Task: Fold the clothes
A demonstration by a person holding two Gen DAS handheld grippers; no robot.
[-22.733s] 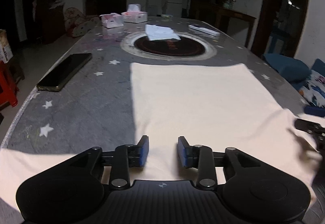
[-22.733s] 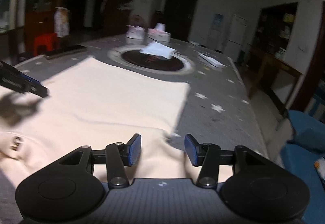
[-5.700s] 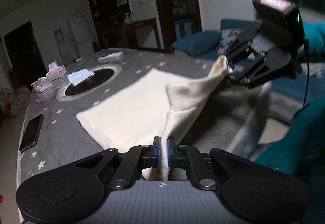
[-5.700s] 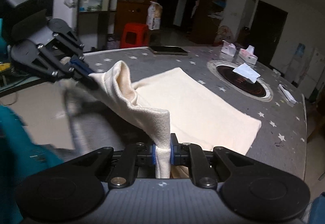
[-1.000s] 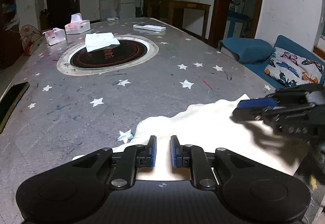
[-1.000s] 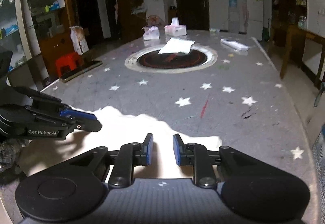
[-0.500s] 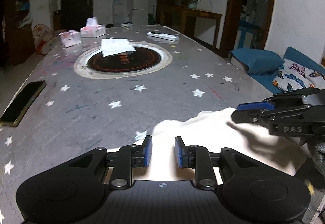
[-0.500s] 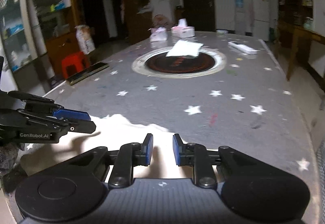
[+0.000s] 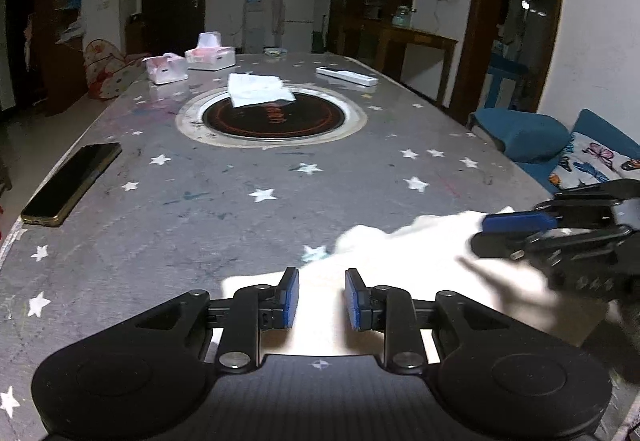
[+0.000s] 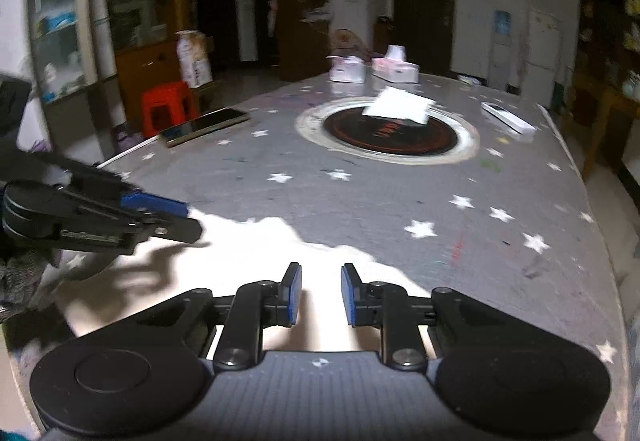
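The cream-white folded cloth garment (image 9: 384, 253) lies flat on the near edge of the grey star-patterned counter (image 9: 224, 201), directly ahead of both claws.

Left claw (image 9: 322, 299): blue-padded fingers apart, nothing between them, positioned above the garment's near portion. In the right wrist view it enters from the left (image 10: 176, 219), casting a shadow on the fabric.

Right claw (image 10: 320, 295): fingers apart, empty, above the garment's near edge. In the left wrist view it appears at the right (image 9: 516, 231), over the garment's right end.

Mid-counter, a dark rectangular phone (image 9: 72, 183) lies near the left edge. Beyond it, a round black inset plate with a pale ring (image 9: 272, 117) carries a white folded paper (image 9: 258, 91). Farther back stand two pink-and-white tissue boxes (image 9: 210, 55), with a white remote control (image 9: 346, 75) to their right.
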